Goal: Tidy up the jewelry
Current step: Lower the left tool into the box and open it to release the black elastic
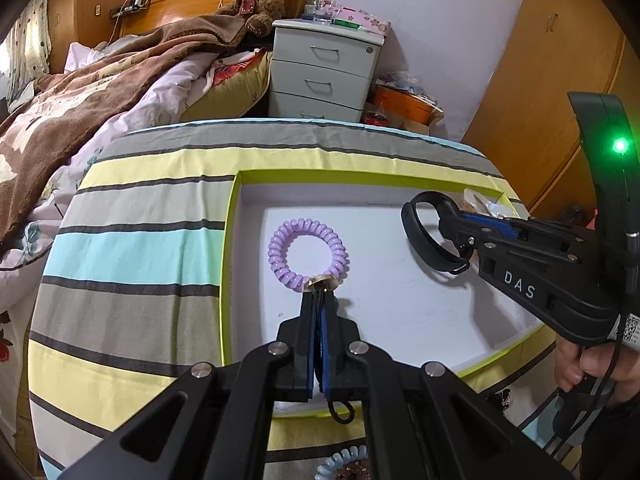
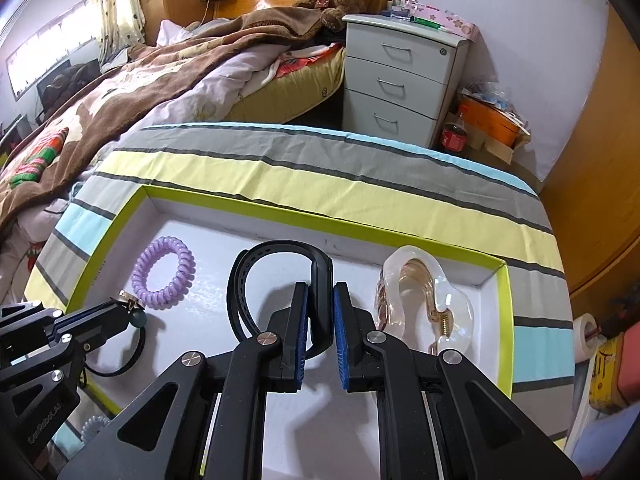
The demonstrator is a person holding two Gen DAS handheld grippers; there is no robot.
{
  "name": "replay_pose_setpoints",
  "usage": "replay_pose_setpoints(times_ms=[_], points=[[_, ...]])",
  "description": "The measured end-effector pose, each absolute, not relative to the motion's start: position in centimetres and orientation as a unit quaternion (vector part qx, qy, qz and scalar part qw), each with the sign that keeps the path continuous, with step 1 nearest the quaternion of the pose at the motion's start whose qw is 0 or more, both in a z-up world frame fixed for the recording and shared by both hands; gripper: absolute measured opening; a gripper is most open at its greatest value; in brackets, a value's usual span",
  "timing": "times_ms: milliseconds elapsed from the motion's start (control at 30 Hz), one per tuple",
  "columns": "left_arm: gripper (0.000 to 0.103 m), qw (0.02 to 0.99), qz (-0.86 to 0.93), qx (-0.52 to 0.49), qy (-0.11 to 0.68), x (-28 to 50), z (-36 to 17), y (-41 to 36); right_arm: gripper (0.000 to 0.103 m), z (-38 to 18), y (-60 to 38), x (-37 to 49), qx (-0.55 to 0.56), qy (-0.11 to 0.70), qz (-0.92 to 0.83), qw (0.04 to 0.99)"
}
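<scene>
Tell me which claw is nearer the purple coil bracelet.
Left. The left claw tips sit at the purple coil bracelet's near edge; the right claw, gripping the black band, is farther off.

Even, soft indoor light, daylight glaring through the curtained window [image 2: 48,52] at upper left, faint shadows on the white floor of the lime-rimmed shallow tray [image 1: 384,320] [image 2: 224,236], strong fisheye bending — dark vignette at corners, centre sharp, a green indicator lamp [image 1: 620,146] flaring at right edge.
</scene>
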State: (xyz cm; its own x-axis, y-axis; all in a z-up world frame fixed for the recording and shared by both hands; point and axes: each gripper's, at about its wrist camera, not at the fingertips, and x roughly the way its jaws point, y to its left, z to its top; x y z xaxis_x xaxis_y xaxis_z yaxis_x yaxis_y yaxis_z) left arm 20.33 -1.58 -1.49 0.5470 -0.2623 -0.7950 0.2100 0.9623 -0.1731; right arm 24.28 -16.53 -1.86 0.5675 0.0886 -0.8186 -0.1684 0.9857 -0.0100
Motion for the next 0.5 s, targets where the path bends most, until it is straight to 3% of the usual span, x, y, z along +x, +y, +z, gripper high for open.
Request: replay_pose_setpoints(times_ms=[500], points=[[0.003, 0.878, -0.131, -0.029, 0.460, 20.58, -1.81, -1.67, 0.013, -2.02, -16.44, 24.84, -0.047, 0.459, 0.073, 0.884]])
